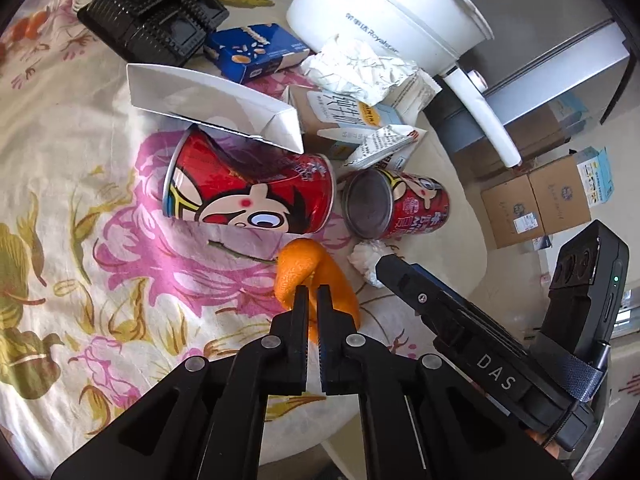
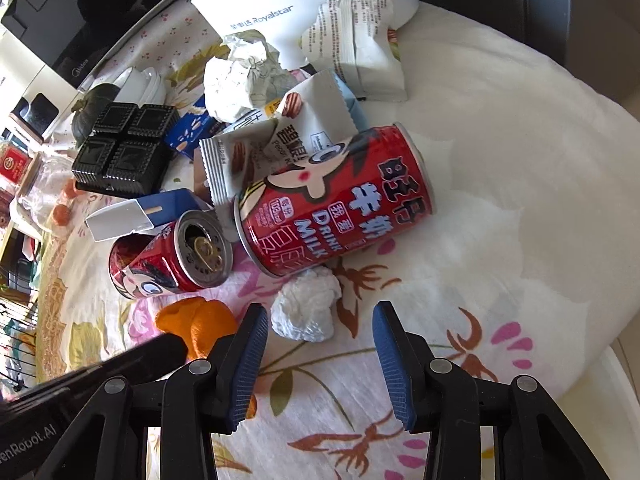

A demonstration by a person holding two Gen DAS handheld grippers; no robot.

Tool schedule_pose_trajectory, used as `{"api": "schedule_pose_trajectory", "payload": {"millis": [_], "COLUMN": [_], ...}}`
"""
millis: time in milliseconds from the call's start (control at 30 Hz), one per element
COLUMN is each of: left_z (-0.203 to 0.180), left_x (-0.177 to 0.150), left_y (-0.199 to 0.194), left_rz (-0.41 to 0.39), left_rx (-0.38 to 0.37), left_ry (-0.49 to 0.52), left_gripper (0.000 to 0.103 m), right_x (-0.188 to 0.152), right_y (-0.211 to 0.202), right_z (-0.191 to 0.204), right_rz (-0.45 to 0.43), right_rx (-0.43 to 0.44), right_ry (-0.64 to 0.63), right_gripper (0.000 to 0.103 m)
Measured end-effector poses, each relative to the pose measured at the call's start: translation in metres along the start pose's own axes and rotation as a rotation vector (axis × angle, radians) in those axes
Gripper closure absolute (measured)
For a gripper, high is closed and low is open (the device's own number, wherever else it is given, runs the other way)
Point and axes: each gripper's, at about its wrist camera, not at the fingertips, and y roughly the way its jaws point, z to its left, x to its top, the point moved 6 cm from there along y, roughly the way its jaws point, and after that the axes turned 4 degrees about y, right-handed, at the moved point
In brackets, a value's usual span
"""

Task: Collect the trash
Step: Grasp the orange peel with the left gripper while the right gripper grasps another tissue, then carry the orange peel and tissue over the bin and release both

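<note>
An orange peel (image 1: 294, 270) lies on the flowered tablecloth (image 1: 80, 160), and my left gripper (image 1: 312, 294) is shut on its near edge. The same peel (image 2: 196, 316) shows at lower left in the right wrist view. My right gripper (image 2: 318, 320) is open, with a crumpled white tissue (image 2: 306, 312) on the cloth just ahead, between its blue pads (image 2: 248, 356) but untouched. Two red milk cans (image 2: 336, 200) (image 2: 172, 256) lie on their sides behind the tissue. Further back are torn snack wrappers (image 2: 280, 140), crumpled paper (image 2: 240, 72) and a white carton (image 1: 216, 100).
A white Royalstar pot (image 1: 384, 12) stands at the back, with a black plastic tray (image 1: 152, 12) and a blue box (image 1: 256, 52) to its left. The table edge runs down the right side, with cardboard boxes (image 1: 536, 204) on the floor beyond it.
</note>
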Motion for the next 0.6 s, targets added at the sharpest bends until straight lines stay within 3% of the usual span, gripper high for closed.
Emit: {"api": "schedule_pose_trajectory", "payload": {"millis": [100, 167, 267, 300, 333, 600], "left_z": [-0.001, -0.003, -0.001, 0.0, 0.001, -0.008], "left_x": [0.001, 0.002, 0.004, 0.005, 0.005, 0.004], "left_y": [-0.001, -0.001, 0.003, 0.004, 0.005, 0.017], "left_rz": [-0.013, -0.01, -0.006, -0.002, -0.001, -0.017], "left_rx": [-0.011, -0.024, -0.025, -0.023, -0.015, 0.086], "left_ry": [0.013, 0.02, 0.008, 0.006, 0.003, 0.104], "left_gripper": [0.091, 0.073, 0.06, 0.059, 0.058, 0.053], "right_x": [0.002, 0.002, 0.002, 0.002, 0.002, 0.001], "right_y": [0.008, 0.014, 0.021, 0.02, 0.021, 0.011], "right_z": [0.004, 0.007, 0.009, 0.009, 0.009, -0.001], "right_rz": [0.002, 0.006, 0.001, -0.003, 0.004, 0.006], "right_rx": [-0.01, -0.018, -0.017, -0.017, -0.012, -0.013], "right_ry": [-0.015, -0.026, -0.03, -0.032, -0.034, 0.013], "right_gripper": [0.053, 0.053, 0.057, 0.063, 0.077, 0.08]}}
